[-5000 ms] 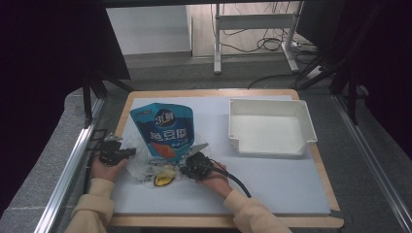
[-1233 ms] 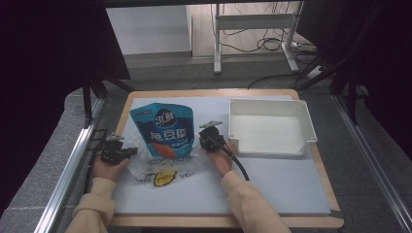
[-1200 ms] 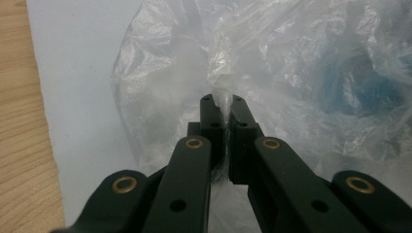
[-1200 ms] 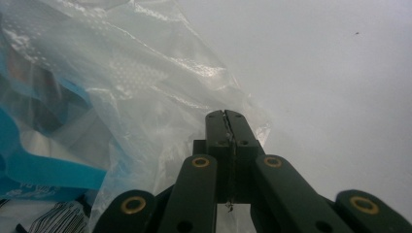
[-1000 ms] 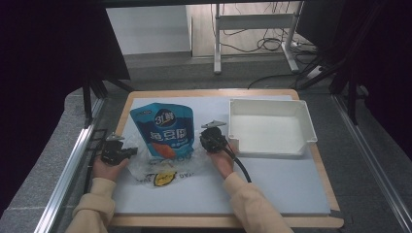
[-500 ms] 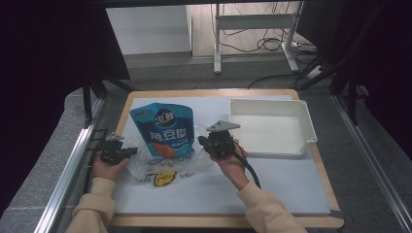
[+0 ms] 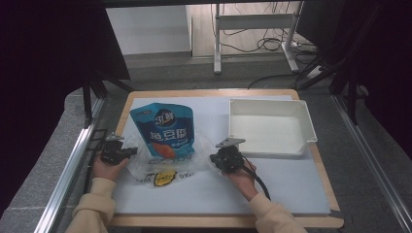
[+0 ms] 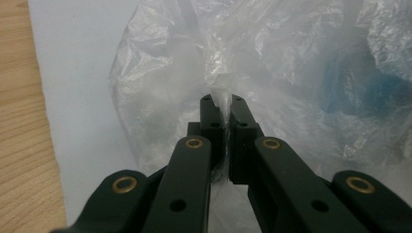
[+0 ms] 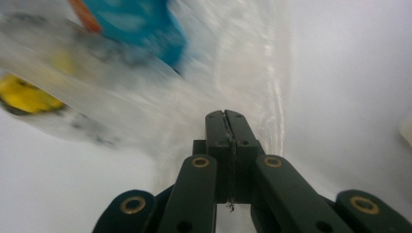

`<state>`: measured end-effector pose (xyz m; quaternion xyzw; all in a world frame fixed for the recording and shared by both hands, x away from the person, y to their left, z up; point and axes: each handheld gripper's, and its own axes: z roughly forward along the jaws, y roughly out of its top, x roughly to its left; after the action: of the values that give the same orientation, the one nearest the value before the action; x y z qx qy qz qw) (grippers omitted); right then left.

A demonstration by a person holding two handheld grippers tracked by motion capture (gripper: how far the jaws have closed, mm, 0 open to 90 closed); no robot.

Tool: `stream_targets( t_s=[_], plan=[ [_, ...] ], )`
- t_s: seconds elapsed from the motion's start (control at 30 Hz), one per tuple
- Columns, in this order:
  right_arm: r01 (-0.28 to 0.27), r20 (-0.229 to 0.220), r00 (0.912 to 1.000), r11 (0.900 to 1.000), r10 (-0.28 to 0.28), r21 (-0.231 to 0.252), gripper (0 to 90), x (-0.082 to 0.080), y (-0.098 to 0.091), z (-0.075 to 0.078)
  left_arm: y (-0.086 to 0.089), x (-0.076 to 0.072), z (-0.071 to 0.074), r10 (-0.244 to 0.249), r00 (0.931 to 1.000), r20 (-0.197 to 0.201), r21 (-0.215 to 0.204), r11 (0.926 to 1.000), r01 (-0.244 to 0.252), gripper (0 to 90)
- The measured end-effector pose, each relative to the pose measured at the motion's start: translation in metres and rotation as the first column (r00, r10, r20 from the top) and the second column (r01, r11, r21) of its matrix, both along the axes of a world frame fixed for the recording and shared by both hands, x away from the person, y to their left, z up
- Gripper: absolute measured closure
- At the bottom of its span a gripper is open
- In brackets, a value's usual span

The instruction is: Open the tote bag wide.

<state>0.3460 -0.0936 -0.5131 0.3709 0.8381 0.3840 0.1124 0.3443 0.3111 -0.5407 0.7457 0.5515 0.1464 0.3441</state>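
— Where do we stand with the clear plastic bag (image 7: 167, 165)?

— We have it lying on the white tabletop (image 7: 291, 179), toward the left side, with the blue snack pouch (image 7: 165, 128) partly inside it; the pouch's top sticks out toward the far edge. A yellow round mark (image 7: 163, 178) shows through the film at the near end of the bag.

— And our left gripper (image 7: 116, 151)?

— We hold it at the bag's left edge. In the left gripper view its fingers (image 8: 212, 116) are pressed together with a thin pleat of the film pinched between them, and the crumpled film spreads out beyond the tips, the blue of the pouch dim behind it on the right.

— The right gripper (image 7: 228, 158)?

— We see it at the bag's right edge, just in front of the near left corner of the white tray (image 7: 272, 126), which sits at the far right of the tabletop. In the right gripper view its fingers (image 9: 216, 126) are closed tight on each other. The film streams past them, blurred. Whether a fold of it is caught between them we cannot tell; a small shred shows low in the seam.

— The two hands?

— We have them well apart, one at each side of the bag, sleeves coming in from the near edge.
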Motion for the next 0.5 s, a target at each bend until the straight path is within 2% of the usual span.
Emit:
stream_targets(
  t_s=[0.2, 0.5],
  plan=[
    [0.012, -0.018, 0.9998, 0.9996, -0.012, -0.026, 88.9, 0.003, -0.005, -0.02, -0.001, 0.0, -0.001, -0.004, 1.0, -0.003, 0.004, 1.0, 0.004, 88.4],
    [0.006, -0.003, 1.0, 0.9999, -0.006, -0.014, 88.9, 0.002, -0.008, -0.019, -0.002, 0.0, -0.002, -0.005, 1.0, -0.005, 0.004, 1.0, 0.005, 88.3]
  ],
)
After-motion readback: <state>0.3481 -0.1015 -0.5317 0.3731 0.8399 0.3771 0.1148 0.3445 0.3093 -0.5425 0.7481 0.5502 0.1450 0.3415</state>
